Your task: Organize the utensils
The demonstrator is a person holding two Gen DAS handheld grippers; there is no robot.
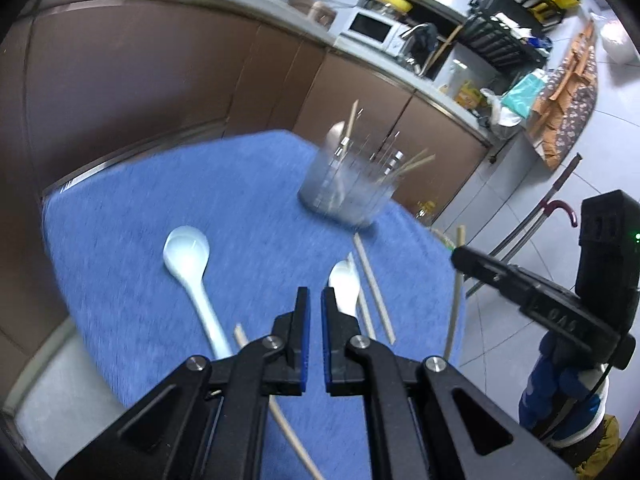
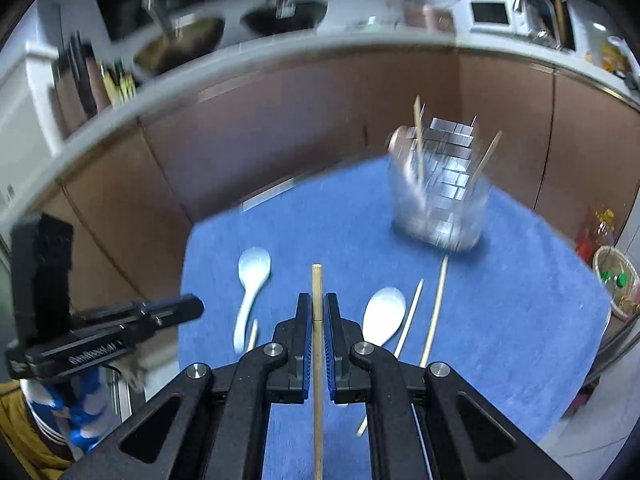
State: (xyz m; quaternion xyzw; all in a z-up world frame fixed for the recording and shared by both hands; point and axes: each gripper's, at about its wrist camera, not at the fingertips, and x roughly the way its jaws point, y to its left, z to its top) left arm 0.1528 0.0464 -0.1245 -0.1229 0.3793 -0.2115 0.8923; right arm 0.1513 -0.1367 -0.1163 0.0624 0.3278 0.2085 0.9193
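Note:
A metal wire utensil holder [image 1: 347, 184] [image 2: 438, 196] stands at the far side of the blue cloth [image 1: 140, 208] [image 2: 520, 300], with several chopsticks and a spoon in it. Two white spoons lie on the cloth: a large one [image 1: 188, 256] [image 2: 252, 276] on the left and a smaller one [image 1: 345, 282] [image 2: 384, 312] near the middle. Loose chopsticks [image 1: 374, 286] [image 2: 436, 308] lie beside the smaller spoon. My left gripper [image 1: 316, 300] is nearly shut and empty above the cloth. My right gripper [image 2: 318, 306] is shut on a chopstick [image 2: 317, 280], also seen from the left wrist [image 1: 456, 292].
Brown cabinet doors [image 1: 160, 80] and a grey counter [image 2: 280, 56] run behind the table. A microwave [image 1: 372, 30] and a black rack [image 1: 504, 28] stand on the counter. A basket with bottles [image 2: 616, 280] is on the floor at right.

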